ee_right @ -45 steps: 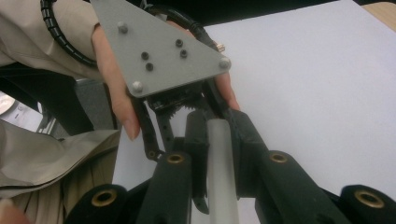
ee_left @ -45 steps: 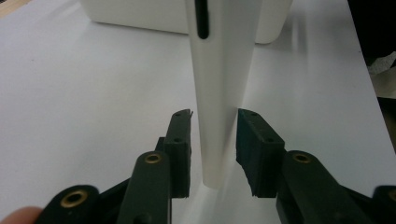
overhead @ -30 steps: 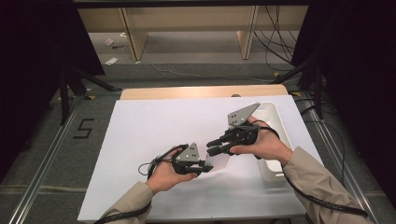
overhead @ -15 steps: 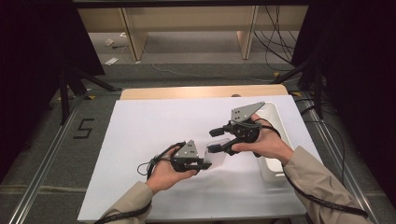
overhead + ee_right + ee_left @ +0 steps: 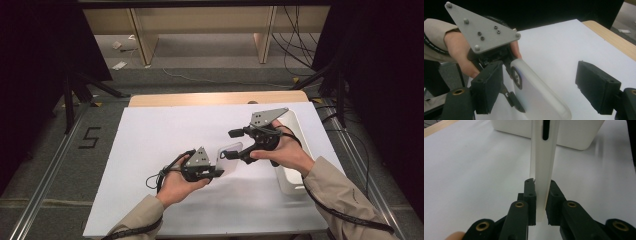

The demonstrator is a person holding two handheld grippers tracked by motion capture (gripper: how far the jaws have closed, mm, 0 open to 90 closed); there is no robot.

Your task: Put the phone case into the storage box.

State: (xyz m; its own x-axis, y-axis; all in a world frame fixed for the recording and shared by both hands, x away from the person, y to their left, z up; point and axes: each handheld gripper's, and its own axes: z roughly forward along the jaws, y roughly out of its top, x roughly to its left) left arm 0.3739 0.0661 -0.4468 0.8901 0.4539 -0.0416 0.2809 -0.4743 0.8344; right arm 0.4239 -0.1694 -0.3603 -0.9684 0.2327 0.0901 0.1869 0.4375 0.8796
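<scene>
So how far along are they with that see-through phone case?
Done, it seems: the translucent phone case is up off the table, and the left tool pinches its edge. In hand: the right tool has just been opening, its jaws standing wide on either side of the case without pressing on it. Left, I'd guess: setting the case down somewhere, perhaps in the white bin, though the goal isn't clear.

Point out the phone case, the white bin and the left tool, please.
phone case [image 5: 539,97]: right gripper view, on its frosted back.
white bin [image 5: 292,175]: high view, on its near rim.
left tool [image 5: 541,205]: left gripper view, between its tips, which clamp the case's edge.
</scene>
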